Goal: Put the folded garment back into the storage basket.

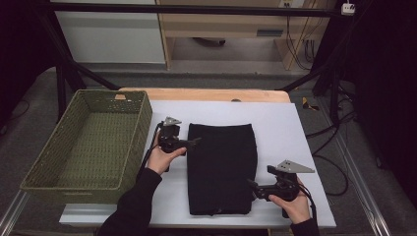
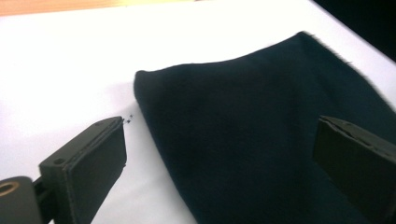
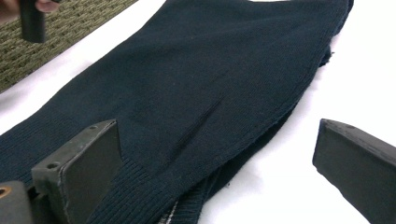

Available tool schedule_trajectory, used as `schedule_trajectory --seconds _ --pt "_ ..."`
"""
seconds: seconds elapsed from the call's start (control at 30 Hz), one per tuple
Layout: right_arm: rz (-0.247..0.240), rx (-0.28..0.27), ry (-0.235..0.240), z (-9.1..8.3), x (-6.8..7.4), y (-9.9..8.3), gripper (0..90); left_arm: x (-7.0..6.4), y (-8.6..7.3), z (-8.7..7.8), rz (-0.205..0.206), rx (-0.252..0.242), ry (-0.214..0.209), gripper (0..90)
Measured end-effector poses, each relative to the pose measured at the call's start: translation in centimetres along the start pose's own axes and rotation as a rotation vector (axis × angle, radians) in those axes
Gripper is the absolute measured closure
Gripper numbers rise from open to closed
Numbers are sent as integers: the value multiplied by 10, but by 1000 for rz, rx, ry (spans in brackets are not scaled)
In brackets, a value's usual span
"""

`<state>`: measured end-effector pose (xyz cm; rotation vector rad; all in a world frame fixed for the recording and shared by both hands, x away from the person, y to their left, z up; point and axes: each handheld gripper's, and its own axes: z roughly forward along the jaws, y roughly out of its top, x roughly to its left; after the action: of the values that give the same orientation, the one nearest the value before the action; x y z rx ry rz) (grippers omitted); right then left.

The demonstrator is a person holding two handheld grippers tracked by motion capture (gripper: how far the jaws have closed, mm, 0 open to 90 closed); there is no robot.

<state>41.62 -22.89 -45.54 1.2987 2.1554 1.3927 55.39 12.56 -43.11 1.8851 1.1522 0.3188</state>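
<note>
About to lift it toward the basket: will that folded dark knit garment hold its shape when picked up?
Probably not. The folded knit garment looks soft and ribbed, so it should droop and unfold between grasp points. Loose layers along its edge may slip apart. It is likely light, unlikely to slide far if pushed.

We look past the white worktop [image 1: 295, 128] to grey carpet [image 1: 221, 78], black frame legs [image 1: 61, 83], pale wooden furniture [image 1: 221, 22] and trailing cables [image 1: 300, 49].
</note>
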Motion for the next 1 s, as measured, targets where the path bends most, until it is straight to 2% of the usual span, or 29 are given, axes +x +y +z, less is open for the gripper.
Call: schedule_trajectory --seconds 0.1,0.13,0.23,0.33,0.47,0.67,1.0 --pt "-7 3 -1 1 0 0 19 1 2 6 5 8 11 59" --pt "-5 4 -3 1 0 -1 20 2 3 13 7 8 34 76" --pt "-4 9 -7 1 -1 -2 20 6 4 21 -2 20 58 126" --pt "0 4 -7 1 -1 -1 20 9 5 26 -10 29 58 160" --pt "-1 10 -3 2 0 -1 20 14 3 41 0 77 65 196" --pt "-7 13 1 4 2 -1 20 18 -1 55 -20 68 55 243" --pt "-6 21 7 5 5 -1 21 22 4 66 -12 88 53 359"
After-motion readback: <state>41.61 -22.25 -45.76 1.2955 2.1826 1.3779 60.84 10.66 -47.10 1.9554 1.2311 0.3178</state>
